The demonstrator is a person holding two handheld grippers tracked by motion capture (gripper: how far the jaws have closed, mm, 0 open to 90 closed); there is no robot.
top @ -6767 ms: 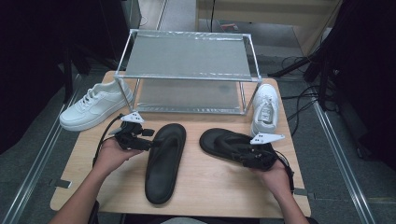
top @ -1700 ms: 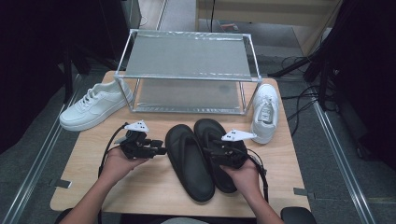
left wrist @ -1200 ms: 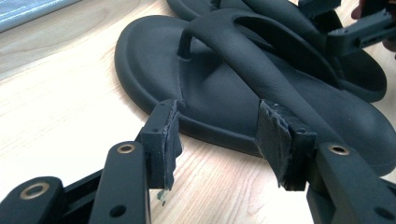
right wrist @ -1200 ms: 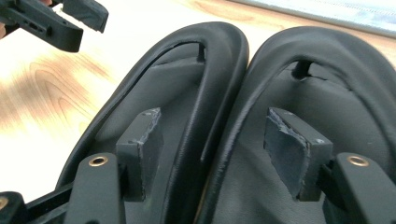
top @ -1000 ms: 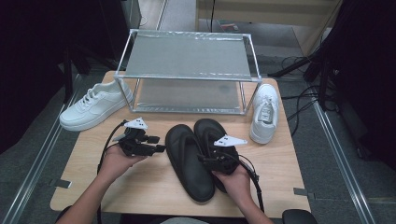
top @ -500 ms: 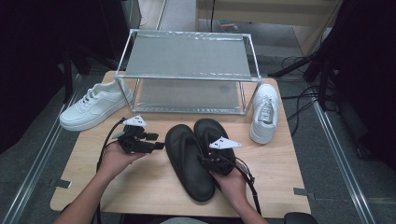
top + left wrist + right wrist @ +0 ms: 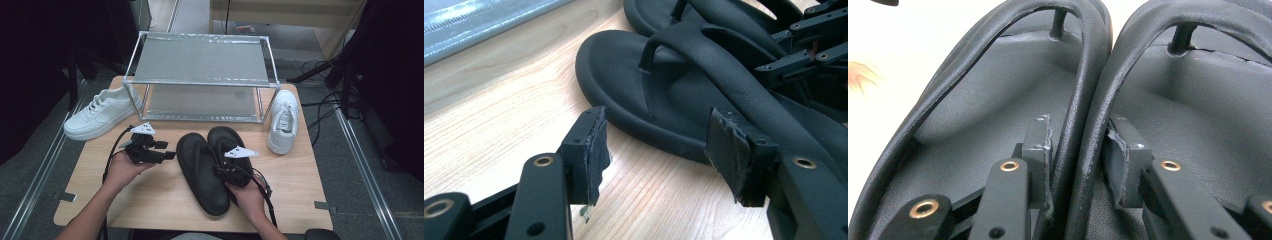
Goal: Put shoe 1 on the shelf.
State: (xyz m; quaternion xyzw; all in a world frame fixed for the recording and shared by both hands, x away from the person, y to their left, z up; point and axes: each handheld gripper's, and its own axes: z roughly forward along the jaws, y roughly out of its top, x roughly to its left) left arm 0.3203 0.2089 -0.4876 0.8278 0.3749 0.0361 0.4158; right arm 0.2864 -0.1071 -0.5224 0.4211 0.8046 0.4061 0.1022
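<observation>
The flip-flops (image 7: 212, 167) lie side by side in the middle of the table (image 7: 150, 200), toes toward the rack, the left one (image 7: 200, 172) a little nearer the person than the right one (image 7: 231, 152). Their inner edges touch or overlap. In the right gripper view the two inner straps (image 7: 1083, 115) run close together up the middle.

The right gripper (image 7: 225, 171) sits over the heel end of the pair. Its jaws have just been closing, and they now stand one on each side of the paired straps, the pads (image 7: 1040, 145) pressing them together, so it holds both straps at once. The right hand (image 7: 250, 192) grips it from the near edge of the table.

The left gripper (image 7: 167, 155) is just left of the left flip-flop, held level by the left hand (image 7: 125, 167) and pointing at the sole's side. Its jaws have just been opening and stand wide with nothing between them; in the left gripper view the sole's edge (image 7: 654, 135) lies just beyond the pads (image 7: 594, 150), apart from them.

Behind the flip-flops stands a two-tier metal rack (image 7: 200, 65). A white sneaker (image 7: 102, 112) lies to the rack's left, another (image 7: 282, 120) at its right front leg.
</observation>
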